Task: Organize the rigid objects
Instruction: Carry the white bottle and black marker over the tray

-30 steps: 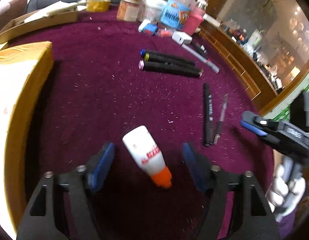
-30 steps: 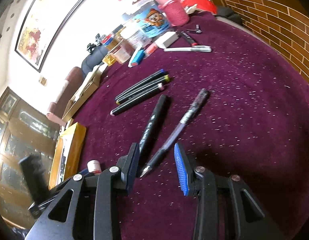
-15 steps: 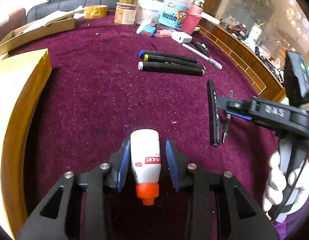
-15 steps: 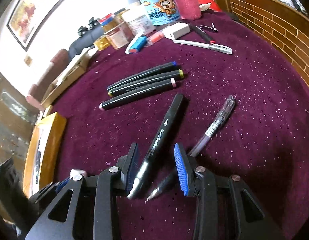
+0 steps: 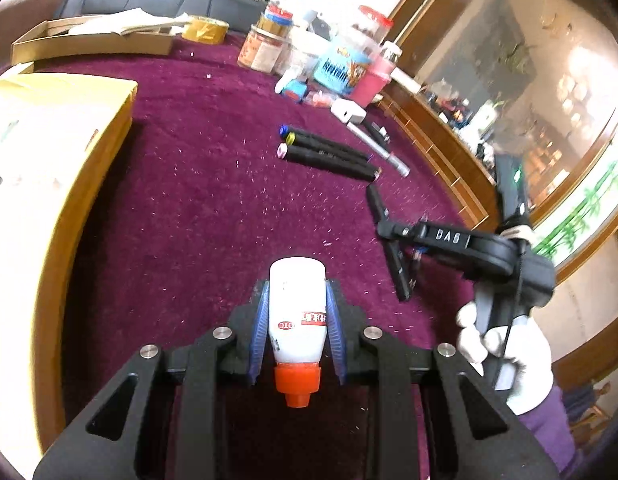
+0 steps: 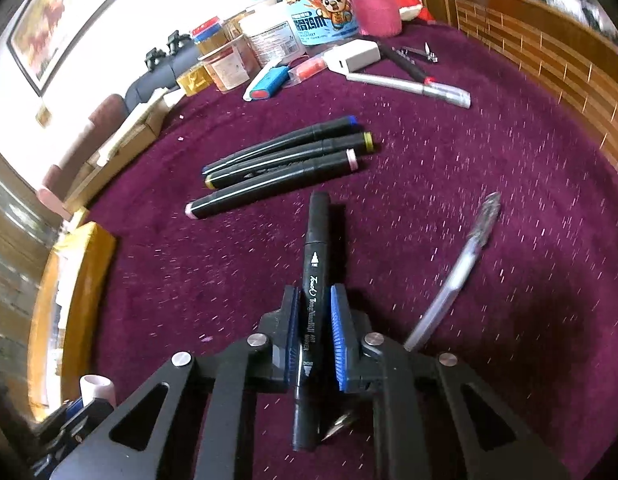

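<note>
Both jaws closing, the left gripper (image 5: pixel 295 330) clamps a white glue bottle (image 5: pixel 297 312) by its body, orange cap toward the camera, while the right gripper (image 6: pixel 313 338) pinches a black marker (image 6: pixel 313 292) mid-barrel, apparently to join three markers (image 6: pixel 281 166) aligned just ahead on the worktop (image 6: pixel 469 184).

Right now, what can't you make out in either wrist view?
- Clear pen: right wrist view, motion-blurred; its tip is cut off behind the right tongs.
- Black marker: left wrist view, partly covered by the right tongs.
- Glue bottle label: left wrist view, print too small to read.
</note>
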A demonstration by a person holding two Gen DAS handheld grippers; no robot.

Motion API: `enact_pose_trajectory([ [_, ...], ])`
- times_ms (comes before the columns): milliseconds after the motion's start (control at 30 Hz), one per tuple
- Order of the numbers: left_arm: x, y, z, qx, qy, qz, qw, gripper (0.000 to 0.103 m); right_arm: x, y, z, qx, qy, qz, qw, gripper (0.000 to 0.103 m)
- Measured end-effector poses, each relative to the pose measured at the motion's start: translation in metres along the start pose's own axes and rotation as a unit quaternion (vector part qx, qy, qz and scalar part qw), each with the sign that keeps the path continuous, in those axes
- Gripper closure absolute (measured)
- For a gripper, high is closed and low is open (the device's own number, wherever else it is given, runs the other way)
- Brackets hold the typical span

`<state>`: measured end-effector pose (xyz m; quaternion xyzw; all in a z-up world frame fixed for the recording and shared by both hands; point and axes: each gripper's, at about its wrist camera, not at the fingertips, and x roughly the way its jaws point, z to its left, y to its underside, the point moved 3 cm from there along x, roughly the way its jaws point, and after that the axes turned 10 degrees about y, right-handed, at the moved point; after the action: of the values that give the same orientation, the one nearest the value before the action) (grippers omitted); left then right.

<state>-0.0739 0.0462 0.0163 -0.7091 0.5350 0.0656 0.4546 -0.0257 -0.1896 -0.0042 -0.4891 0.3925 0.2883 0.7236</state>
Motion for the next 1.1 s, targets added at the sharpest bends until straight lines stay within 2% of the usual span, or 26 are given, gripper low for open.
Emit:
enact_pose_trajectory([
  [167, -0.027, -0.002, 0.001, -0.015, 0.027, -0.026, 0.9992, 0.079, -0.012, 0.012, -0.001, 0.029, -0.069, 0.011, 0.997, 0.089],
  [367, -0.074, -0.007, 0.022, -0.052, 0.046, -0.061, 0.9957, 0.079, -0.033, 0.024, 0.028, 0.023, -0.142, 0.022, 0.989, 0.089],
  [533, -0.112, -0.01, 0.063, -0.087, 0.0, -0.101, 0.9911, 0.079, -0.046, 0.028, 0.066, 0.001, -0.189, 0.032, 0.982, 0.089],
  [667, -0.129, -0.006, 0.103, -0.129, -0.038, -0.118, 0.9839, 0.079, -0.05, 0.037, 0.108, -0.025, -0.221, 0.051, 0.974, 0.089],
  [800, -0.135, 0.002, 0.128, -0.154, -0.064, -0.12, 0.9787, 0.078, -0.048, 0.05, 0.148, -0.052, -0.237, 0.071, 0.967, 0.089],
  [933, -0.126, 0.004, 0.135, -0.157, -0.066, -0.108, 0.9794, 0.078, -0.039, 0.063, 0.191, -0.081, -0.24, 0.092, 0.963, 0.089],
  [1100, -0.119, 0.005, 0.145, -0.168, -0.073, -0.096, 0.9783, 0.079, -0.023, 0.082, 0.252, -0.137, -0.223, 0.109, 0.959, 0.089],
])
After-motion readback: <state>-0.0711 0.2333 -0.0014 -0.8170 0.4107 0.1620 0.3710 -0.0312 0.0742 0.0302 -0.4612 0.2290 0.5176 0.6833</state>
